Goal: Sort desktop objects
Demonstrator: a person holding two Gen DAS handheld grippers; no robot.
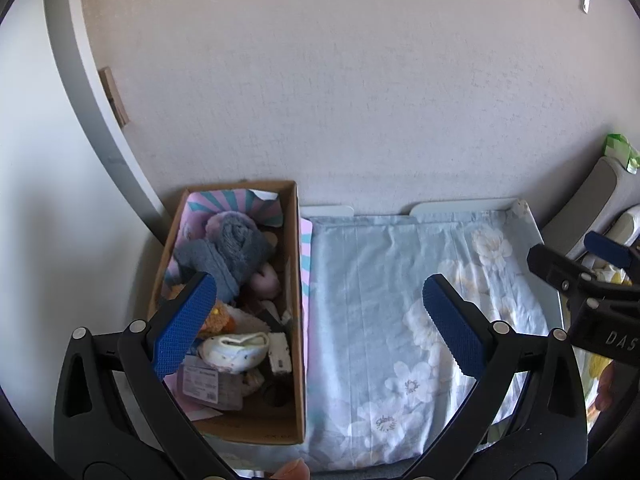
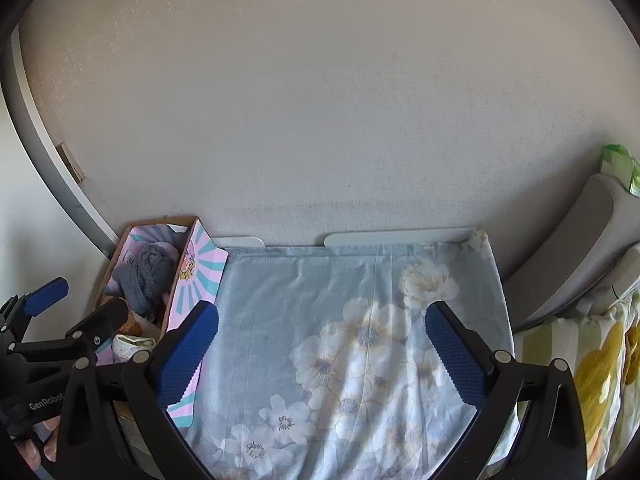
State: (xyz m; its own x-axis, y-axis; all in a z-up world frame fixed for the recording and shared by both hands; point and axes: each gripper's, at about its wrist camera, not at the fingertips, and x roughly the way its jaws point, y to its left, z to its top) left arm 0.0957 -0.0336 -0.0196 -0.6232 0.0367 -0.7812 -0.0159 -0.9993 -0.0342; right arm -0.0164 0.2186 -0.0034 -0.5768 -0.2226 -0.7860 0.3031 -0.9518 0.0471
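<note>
A cardboard box stands at the left of the desk, against the wall. It holds several items: a grey-blue plush, a pink soft toy, a white fabric item, a small white device and a labelled packet. My left gripper is open and empty, above the box's right wall. My right gripper is open and empty over the floral blue cloth. The box also shows in the right wrist view, with the left gripper beside it.
The floral blue cloth covers the desk. A white board edge runs along the wall behind it. A grey chair back and a yellow-flowered cloth lie to the right. A green bag sits above the chair.
</note>
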